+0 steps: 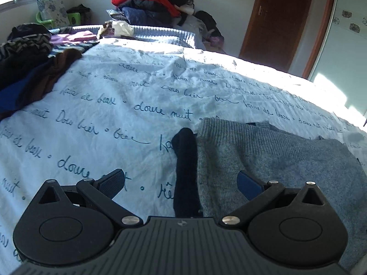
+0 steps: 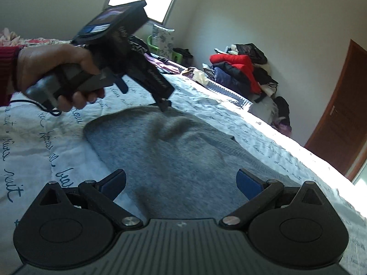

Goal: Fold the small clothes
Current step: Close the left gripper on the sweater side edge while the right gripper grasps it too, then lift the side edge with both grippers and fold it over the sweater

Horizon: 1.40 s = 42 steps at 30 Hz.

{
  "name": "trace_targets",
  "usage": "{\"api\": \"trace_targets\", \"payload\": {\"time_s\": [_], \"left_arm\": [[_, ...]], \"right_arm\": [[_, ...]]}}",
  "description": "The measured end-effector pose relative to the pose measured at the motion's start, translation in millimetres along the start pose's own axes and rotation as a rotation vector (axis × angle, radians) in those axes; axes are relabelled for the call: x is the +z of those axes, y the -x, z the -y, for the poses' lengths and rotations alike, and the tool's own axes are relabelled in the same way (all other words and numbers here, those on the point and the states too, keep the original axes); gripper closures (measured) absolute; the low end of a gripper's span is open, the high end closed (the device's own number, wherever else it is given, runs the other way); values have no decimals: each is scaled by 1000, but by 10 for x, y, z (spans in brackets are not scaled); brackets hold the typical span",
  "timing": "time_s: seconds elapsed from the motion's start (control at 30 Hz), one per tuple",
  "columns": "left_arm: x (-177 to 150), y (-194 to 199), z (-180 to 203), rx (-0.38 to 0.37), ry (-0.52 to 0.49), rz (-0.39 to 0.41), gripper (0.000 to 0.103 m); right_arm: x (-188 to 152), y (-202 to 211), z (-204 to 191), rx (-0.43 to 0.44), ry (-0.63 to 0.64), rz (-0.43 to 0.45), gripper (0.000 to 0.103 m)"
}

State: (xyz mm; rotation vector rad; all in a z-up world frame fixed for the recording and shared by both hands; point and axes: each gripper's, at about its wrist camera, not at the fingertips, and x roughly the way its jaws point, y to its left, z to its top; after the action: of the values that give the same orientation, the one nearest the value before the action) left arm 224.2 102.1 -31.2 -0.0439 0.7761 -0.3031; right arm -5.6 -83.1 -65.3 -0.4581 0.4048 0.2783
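Lying flat on the bed (image 1: 119, 96), the grey knit sweater (image 2: 174, 160) looked soft and limp, best pinched at a hem corner; both the left claw (image 1: 181, 181) and right claw (image 2: 181, 181) hung open, empty.

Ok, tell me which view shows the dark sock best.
Left wrist view: the dark sock lies lengthwise between the open left tool, beside the grey garment. The right wrist view shows only the grey garment; no sock visible.
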Motion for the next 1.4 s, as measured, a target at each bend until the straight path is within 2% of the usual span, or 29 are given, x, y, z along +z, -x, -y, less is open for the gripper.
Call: {"api": "trace_targets", "payload": {"time_s": [0.1, 0.2, 0.27, 0.37, 0.6, 0.83, 0.97, 1.0, 1.07, 1.13, 1.2, 1.23, 1.3, 1.33, 1.4], "left_arm": [[50, -147, -89, -63, 43, -47, 0], [62, -282, -184, -180, 99, -104, 0], [66, -359, -212, -232, 122, -135, 0], [103, -422, -213, -272, 118, -144, 0], [208, -602, -241, -424, 169, -172, 0], [268, -743, -188, -479, 179, -158, 0], [260, -755, -138, -459, 156, -135, 0], [257, -749, -112, -448, 143, -132, 1], [247, -723, -54, -415, 103, -124, 7], [239, -705, -19, -387, 74, -122, 25], [243, -700, -31, -366, 75, -125, 36], [246, -704, -60, -363, 87, -129, 49], [249, -719, -125, -352, 115, -144, 65], [247, -722, -170, -356, 139, -146, 73], [241, -721, -224, -367, 179, -151, 83]], "right_arm": [[27, -65, -235, -38, 108, -11, 0], [-12, -166, -433, -90, 202, -37, 0], [-59, -259, -531, -127, 247, -65, 0], [-44, -349, -581, -169, 256, -58, 0], [110, -719, -643, -241, 265, -54, 0], [246, -965, -762, -275, 310, -21, 0], [276, -1000, -809, -277, 337, 3, 1], [280, -1002, -808, -268, 340, 3, 5], [269, -954, -904, -235, 345, -3, 18], [265, -933, -977, -212, 367, -4, 40], [254, -920, -1041, -198, 388, -8, 53], [248, -916, -1064, -186, 397, -12, 63], [236, -929, -1095, -172, 409, -23, 76], [231, -934, -1106, -162, 410, -29, 82], [239, -934, -1099, -142, 403, -31, 85]]}}
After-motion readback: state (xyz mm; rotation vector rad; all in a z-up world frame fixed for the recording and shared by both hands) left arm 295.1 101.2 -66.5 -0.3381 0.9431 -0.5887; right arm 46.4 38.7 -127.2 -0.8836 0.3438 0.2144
